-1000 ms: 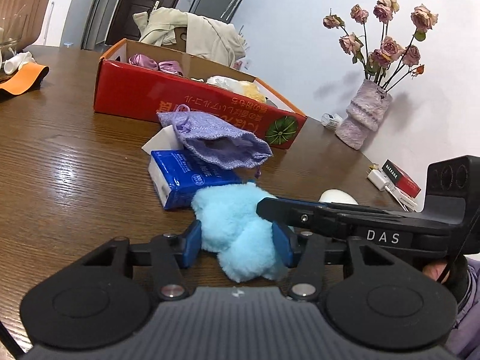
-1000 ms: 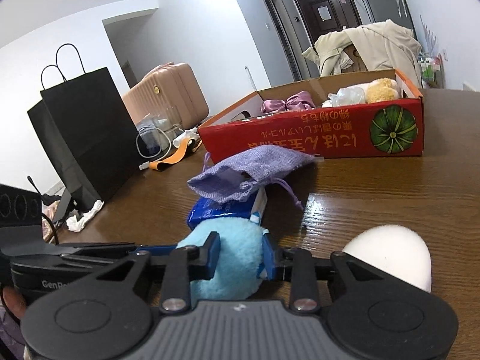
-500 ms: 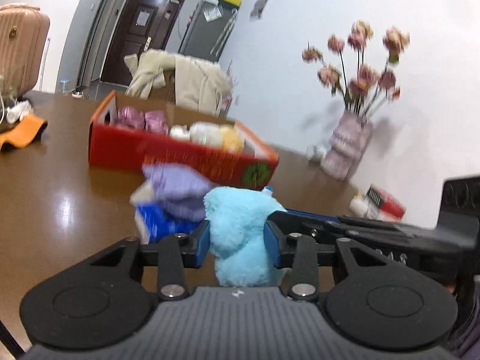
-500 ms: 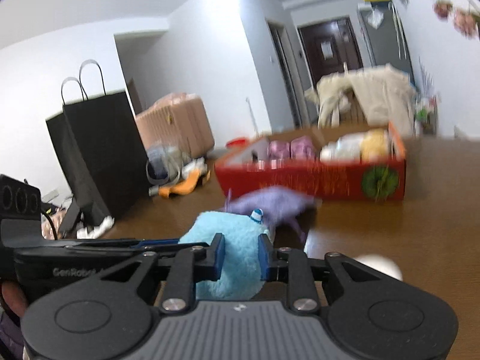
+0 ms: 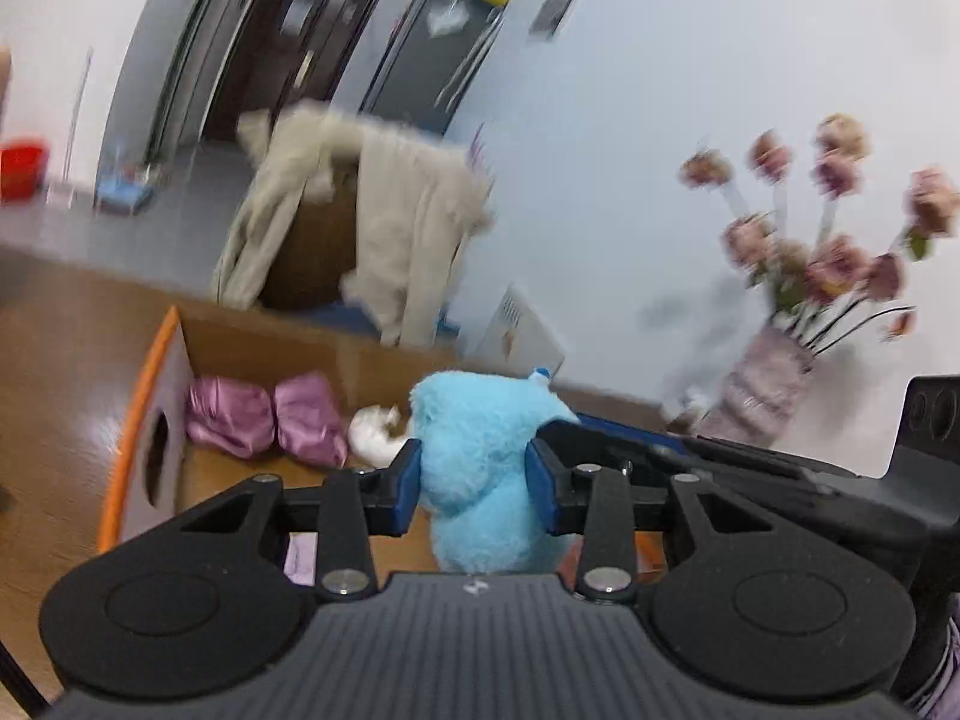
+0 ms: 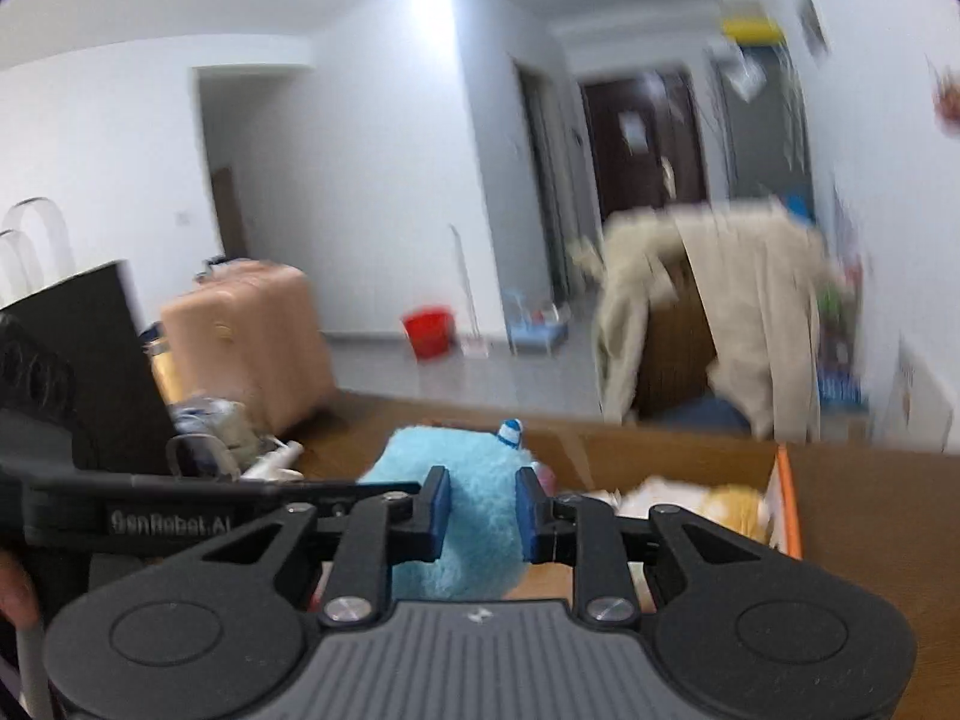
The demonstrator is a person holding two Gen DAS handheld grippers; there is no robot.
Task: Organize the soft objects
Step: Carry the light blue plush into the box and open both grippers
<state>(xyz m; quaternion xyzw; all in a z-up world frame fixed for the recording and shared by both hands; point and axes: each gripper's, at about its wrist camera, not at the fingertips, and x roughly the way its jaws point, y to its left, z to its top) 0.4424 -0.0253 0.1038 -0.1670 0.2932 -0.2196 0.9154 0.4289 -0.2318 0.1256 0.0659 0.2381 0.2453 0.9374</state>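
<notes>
Both the left hand-held gripper (image 5: 474, 483) and the right hand-held gripper (image 6: 478, 510) now squeeze the blue plush (image 5: 480, 450), lifted off the table (image 5: 54, 408) to above the open box (image 5: 150, 396), jaws having just tightened.

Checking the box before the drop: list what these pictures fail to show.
- Left wrist view: box floor under the blue plush toy, hidden by toy and tool.
- Right wrist view: box's left half, hidden likewise.
- Both views: flowers and coat blurred.
</notes>
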